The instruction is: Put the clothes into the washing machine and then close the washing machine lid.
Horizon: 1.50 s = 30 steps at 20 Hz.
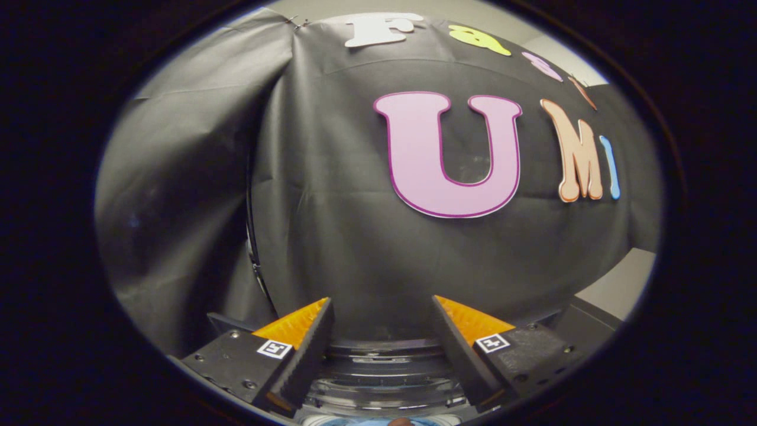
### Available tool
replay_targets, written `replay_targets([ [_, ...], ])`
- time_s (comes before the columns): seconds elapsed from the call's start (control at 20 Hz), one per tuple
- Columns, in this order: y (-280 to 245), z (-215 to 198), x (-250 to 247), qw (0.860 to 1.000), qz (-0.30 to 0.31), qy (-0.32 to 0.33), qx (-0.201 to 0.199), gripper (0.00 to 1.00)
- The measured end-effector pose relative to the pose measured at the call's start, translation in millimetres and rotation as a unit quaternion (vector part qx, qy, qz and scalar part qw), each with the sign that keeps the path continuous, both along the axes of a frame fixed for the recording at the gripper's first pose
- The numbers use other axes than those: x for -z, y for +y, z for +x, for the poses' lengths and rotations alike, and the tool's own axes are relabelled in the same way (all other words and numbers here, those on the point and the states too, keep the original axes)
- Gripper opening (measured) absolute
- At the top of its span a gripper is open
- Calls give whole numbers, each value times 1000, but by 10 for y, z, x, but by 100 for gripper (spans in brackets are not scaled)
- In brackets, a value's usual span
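Honestly the tool (pixel 383 322) is spread wide with nothing in it, the washing machine (pixel 384 370) sits low between its fingers, a sliver of pale blue cloth (pixel 366 421) peeks below, probably soft, light clothes, so I'd pinch a bunched fold.

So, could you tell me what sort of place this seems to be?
Probably a recording booth set up for a laundry task: black cloth wall hangs close ahead, and a ridged clear washing machine lid lies below the open gripper, whose fingers hold nothing.
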<state>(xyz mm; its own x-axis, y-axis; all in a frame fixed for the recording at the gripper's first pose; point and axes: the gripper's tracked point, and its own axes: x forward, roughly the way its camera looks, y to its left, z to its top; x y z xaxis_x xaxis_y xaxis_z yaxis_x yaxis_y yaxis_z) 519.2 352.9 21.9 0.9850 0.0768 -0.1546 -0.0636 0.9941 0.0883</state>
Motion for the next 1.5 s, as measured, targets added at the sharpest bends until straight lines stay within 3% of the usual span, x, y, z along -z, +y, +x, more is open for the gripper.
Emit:
replay_targets([
  [0.15,5,12,102,1000,-6,22,4,97],
  [0.45,2,-74,78,1000,-7,16,-10,98],
  [0.9,-51,-350,39,1000,-14,-2,12,98],
  [1.5,-128,-688,39,1000,-6,-19,7,100],
])
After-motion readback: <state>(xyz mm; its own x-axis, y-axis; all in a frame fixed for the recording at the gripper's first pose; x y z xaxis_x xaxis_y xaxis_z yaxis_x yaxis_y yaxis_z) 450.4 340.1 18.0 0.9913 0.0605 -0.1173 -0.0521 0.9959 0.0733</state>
